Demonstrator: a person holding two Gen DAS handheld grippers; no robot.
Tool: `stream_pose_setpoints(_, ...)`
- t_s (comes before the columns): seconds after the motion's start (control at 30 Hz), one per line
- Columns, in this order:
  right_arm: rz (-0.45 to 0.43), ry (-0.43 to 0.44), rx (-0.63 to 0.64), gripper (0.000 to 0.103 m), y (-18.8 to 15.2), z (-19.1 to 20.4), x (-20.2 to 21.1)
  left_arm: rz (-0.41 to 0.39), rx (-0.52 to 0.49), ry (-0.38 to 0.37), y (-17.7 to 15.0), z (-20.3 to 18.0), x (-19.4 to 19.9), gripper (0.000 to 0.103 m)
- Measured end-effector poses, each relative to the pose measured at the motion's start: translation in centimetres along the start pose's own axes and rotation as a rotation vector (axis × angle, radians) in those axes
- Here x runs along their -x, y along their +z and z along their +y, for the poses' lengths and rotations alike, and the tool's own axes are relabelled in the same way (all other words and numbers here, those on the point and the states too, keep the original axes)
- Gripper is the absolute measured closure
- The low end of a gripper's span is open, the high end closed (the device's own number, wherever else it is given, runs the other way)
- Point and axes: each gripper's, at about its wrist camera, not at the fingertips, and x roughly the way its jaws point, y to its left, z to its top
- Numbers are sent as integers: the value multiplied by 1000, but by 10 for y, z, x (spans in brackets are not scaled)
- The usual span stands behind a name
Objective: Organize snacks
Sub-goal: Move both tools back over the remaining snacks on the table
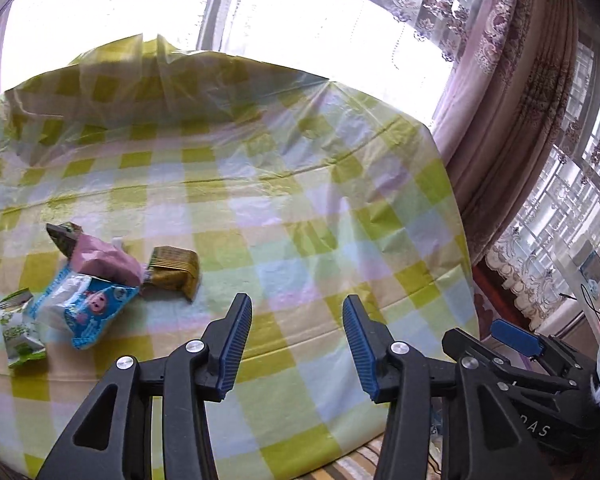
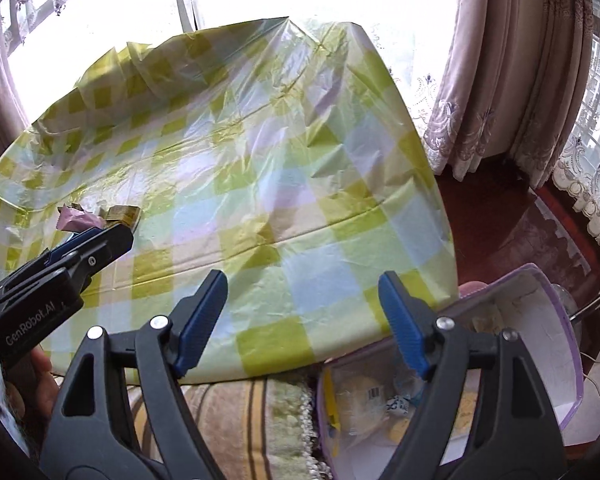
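Note:
Several snack packets lie on the checked tablecloth (image 1: 260, 184) at the left: a gold packet (image 1: 174, 272), a pink one (image 1: 104, 260), a blue-and-white one (image 1: 86, 304), a green one (image 1: 20, 326) and a dark one (image 1: 64, 234). My left gripper (image 1: 296, 308) hovers open and empty over the cloth, to the right of the packets. My right gripper (image 2: 302, 284) is open and empty above the table's near right corner. Below it a lilac box (image 2: 540, 360) holds several wrapped snacks (image 2: 396, 404). The left gripper (image 2: 96, 246) shows at the left of the right wrist view, partly hiding the pink (image 2: 78, 220) and gold (image 2: 124, 213) packets.
The table (image 2: 420, 200) ends close on the right, with a dark red floor (image 2: 492, 216) beyond. Curtains (image 1: 512, 120) and bright windows stand behind. A striped cushion (image 2: 240, 420) lies below the table's near edge. The right gripper (image 1: 516, 338) shows at the right of the left wrist view.

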Motion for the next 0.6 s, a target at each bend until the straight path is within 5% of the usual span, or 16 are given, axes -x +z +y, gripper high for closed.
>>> stream_pose_setpoints(0.37, -31, 59, 113, 18, 19, 82, -22, -110, 183, 231, 2, 117, 40, 48)
stream_pose_setpoints(0.6, -20, 83, 189, 16, 23, 122, -41, -89, 276, 320, -13, 174, 48, 43)
